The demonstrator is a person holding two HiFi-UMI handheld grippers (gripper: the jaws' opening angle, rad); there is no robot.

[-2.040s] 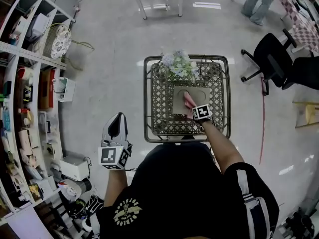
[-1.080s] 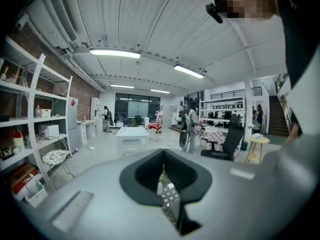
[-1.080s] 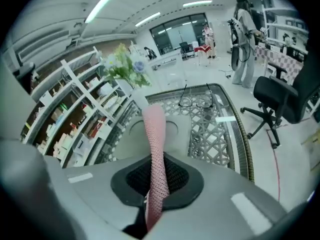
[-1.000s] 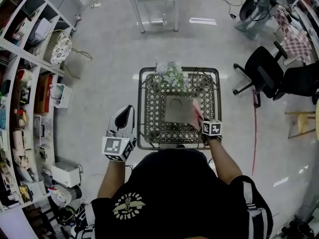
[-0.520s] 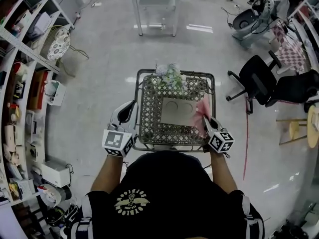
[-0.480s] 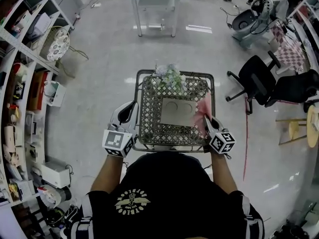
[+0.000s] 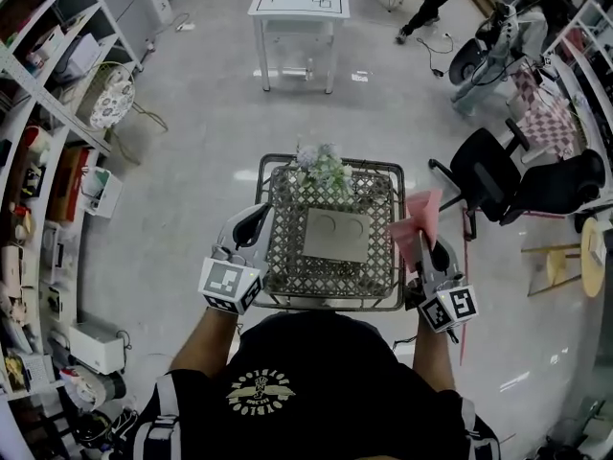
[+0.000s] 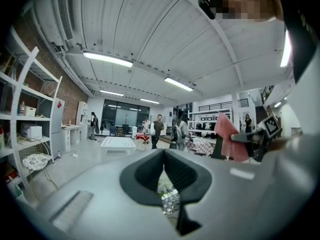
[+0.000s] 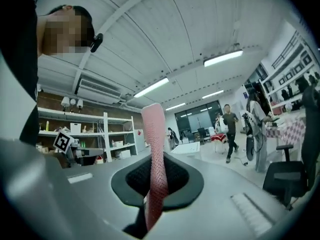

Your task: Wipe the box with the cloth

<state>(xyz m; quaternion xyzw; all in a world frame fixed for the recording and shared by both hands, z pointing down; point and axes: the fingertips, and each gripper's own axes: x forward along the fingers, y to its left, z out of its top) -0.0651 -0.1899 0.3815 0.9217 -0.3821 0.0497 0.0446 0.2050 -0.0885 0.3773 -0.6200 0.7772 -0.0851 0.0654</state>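
Standing upright, the cloth [image 7: 419, 220] is clamped in the right gripper [image 7: 421, 253]; left gripper [image 7: 256, 218] closed.

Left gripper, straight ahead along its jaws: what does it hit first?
Probably the lattice table, near its left rim. The left gripper sits beside that edge, and its own view shows lattice and the flowers just past the shut jaws. Depth is unclear.
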